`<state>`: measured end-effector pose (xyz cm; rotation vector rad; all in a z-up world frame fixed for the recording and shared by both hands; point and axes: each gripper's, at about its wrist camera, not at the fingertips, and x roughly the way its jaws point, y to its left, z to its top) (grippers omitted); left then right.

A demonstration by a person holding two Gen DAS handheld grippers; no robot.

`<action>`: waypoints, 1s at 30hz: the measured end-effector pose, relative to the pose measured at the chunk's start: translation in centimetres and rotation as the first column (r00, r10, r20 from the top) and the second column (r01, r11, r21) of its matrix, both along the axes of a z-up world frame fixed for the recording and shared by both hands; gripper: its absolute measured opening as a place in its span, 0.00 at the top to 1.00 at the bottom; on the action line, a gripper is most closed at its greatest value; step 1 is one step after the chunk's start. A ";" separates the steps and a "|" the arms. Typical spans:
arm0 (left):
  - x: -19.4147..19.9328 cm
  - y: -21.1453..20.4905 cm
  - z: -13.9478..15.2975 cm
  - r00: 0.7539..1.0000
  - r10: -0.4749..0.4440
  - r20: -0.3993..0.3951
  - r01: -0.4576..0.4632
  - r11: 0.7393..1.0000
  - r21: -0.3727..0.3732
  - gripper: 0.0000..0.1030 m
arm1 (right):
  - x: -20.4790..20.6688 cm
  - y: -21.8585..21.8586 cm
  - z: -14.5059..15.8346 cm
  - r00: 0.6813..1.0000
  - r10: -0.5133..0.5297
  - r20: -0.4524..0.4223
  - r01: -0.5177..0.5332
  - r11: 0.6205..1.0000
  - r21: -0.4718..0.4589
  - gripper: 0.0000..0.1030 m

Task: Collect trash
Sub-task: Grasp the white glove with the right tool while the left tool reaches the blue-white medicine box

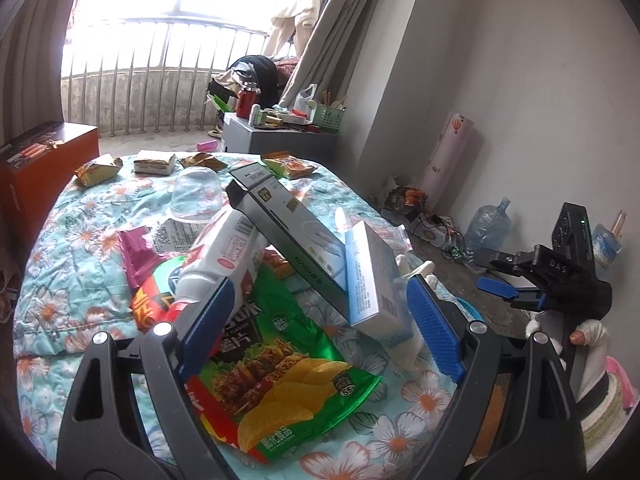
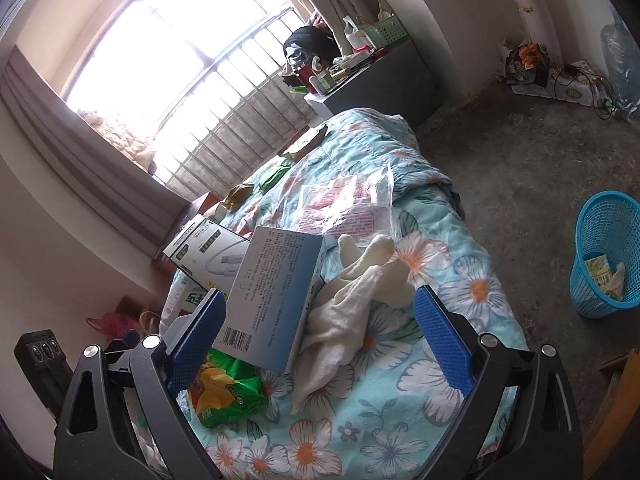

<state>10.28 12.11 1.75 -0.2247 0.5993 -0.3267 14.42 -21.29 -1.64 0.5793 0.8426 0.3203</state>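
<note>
Left gripper (image 1: 316,328) wide open, empty, hovering over chip bag (image 1: 280,376) on quilt (image 1: 72,240); right gripper (image 2: 320,344) wide open, empty, straddling blue box (image 2: 272,296) and cloth (image 2: 352,304), perhaps not touching; bin (image 2: 600,248) well apart on floor.

Beyond my floral quilt (image 1: 80,280) I see a window railing (image 1: 160,60), grey curtain (image 1: 328,40), orange box (image 1: 44,160).

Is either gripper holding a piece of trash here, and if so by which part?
Nothing is held. The left gripper is open above the chip bag, and the right gripper is open around the blue-white box and white cloth, fingers clear.
</note>
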 end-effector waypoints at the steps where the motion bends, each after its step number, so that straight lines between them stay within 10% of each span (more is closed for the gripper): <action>1: 0.1 -0.3 -0.1 1.000 -0.015 -0.002 0.015 1.000 -0.010 0.19 | 0.2 -0.2 -0.3 1.000 -0.008 -0.013 0.008 1.000 0.009 0.15; 21: 2.7 -6.9 -2.4 0.979 -0.195 -0.060 0.198 0.979 0.041 0.19 | 4.4 0.4 -6.8 0.973 0.001 -0.229 0.024 0.994 0.108 0.54; 30: 6.1 -10.6 -2.8 0.978 -0.160 -0.132 0.184 0.961 0.204 0.19 | 4.3 -0.2 -7.6 0.973 0.010 -0.229 0.023 0.989 0.143 0.69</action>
